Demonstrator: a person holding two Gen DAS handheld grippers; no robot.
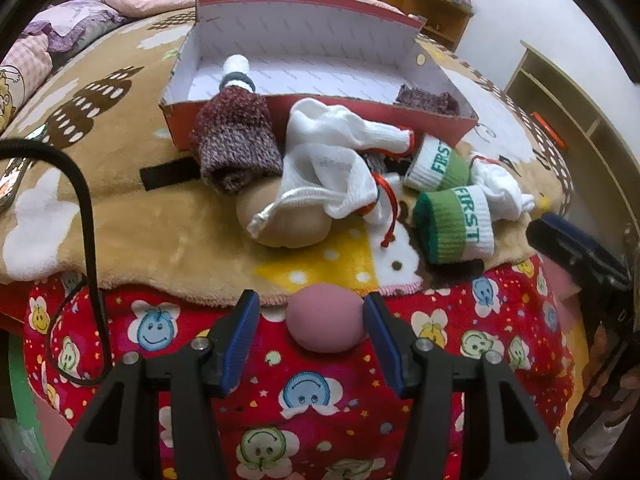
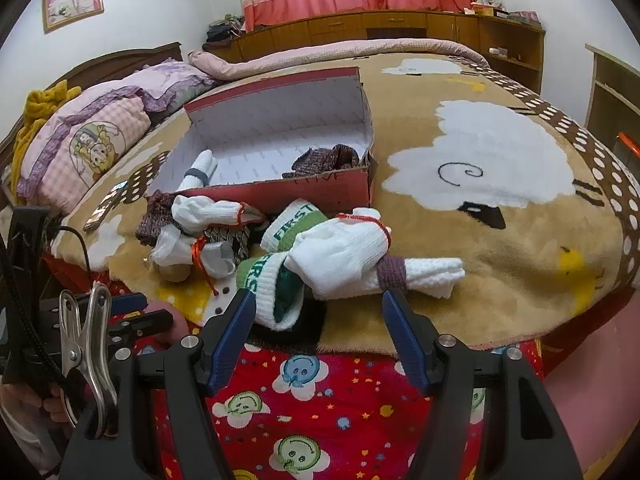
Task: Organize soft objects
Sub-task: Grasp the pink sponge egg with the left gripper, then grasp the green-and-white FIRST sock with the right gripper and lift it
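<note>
Sponge (image 1: 327,319) sat low center between my left gripper's (image 1: 311,330) spread, empty jaws (right gripper (image 2: 320,330) likewise released, farther off), long axis crosswise.

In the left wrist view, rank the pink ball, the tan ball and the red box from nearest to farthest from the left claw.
1. Pink ball, between the fingers of the open left claw.
2. Tan ball, mid-blanket under a white sock.
3. Red box, behind the pile.
</note>
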